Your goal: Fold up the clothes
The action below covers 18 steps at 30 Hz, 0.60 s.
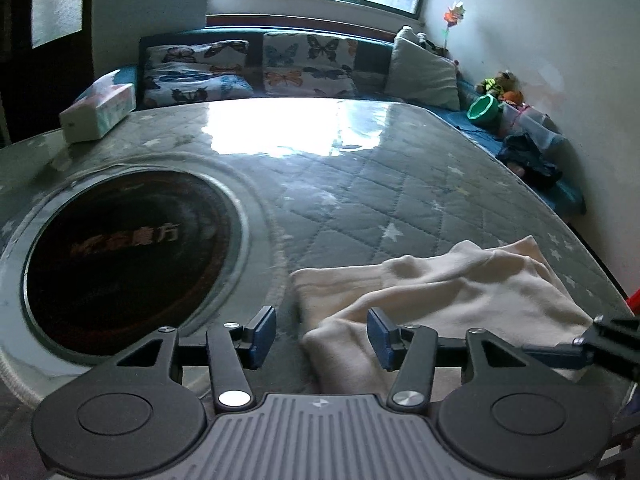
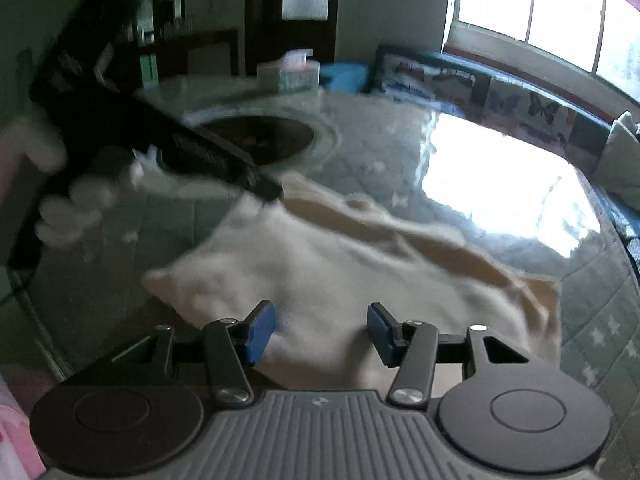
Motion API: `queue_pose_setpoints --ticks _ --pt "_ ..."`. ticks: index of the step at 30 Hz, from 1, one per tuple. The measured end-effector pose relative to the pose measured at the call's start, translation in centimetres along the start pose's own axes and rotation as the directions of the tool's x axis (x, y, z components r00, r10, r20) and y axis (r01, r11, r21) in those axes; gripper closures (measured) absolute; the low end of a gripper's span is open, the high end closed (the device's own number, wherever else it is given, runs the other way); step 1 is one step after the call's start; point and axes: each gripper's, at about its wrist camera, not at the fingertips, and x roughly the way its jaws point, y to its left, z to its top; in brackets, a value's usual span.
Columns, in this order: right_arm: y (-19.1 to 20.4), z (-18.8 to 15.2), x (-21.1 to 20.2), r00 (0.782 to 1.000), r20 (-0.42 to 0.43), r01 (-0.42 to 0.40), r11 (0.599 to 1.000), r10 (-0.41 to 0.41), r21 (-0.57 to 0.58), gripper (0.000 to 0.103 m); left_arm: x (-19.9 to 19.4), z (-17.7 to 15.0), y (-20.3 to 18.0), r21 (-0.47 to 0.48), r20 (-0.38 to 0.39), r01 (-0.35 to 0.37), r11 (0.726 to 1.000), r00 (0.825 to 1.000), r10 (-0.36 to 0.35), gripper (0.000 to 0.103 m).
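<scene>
A cream garment (image 1: 440, 292) lies partly folded and rumpled on the glass-topped table (image 1: 340, 184), at the near right. My left gripper (image 1: 322, 336) is open at the garment's near-left corner; its right pad overlaps the cloth and its left pad is over bare table. The right gripper's tip (image 1: 612, 344) shows at the right edge. In the right wrist view my right gripper (image 2: 322, 332) stands open above the garment (image 2: 340, 264), nothing pinched. There the left gripper (image 2: 224, 160), held by a white-gloved hand (image 2: 80, 196), reaches the cloth's far corner.
A dark round inset (image 1: 128, 260) sits in the table's left half. A tissue box (image 1: 98, 114) stands at the far left edge. Behind the table runs a sofa with butterfly cushions (image 1: 248, 68), a grey pillow (image 1: 424, 72) and toys (image 1: 496, 92) by the wall.
</scene>
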Motion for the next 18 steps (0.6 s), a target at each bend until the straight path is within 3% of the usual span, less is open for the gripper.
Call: queue_pose_setpoints --ticks 4,9,11,18 --pt "0.3 0.7 -0.5 1.0 0.015 0.004 1.0 -0.004 -0.031 0.051 -0.5 -0.4 0.7 -0.016 0.005 -0.015 1.0 1.0 0.015 0.049" --pt "2.1 1.8 -0.3 0.996 0.049 -0.078 0.995 0.081 -0.061 0.051 -0.8 -0.7 1.3 -0.046 0.002 -0.025 0.999 1.0 0.025 0.049" --pt "3.3 1.6 0.8 0.994 0.018 -0.11 0.99 0.112 -0.091 0.053 -0.9 -0.9 1.4 -0.049 -0.002 -0.025 0.998 1.0 0.025 0.049" --pt "4.0 2.1 -0.4 0.993 0.026 -0.113 0.981 0.119 -0.161 0.054 -1.7 -1.6 2.9 -0.106 -0.015 -0.034 0.994 0.999 0.033 0.049"
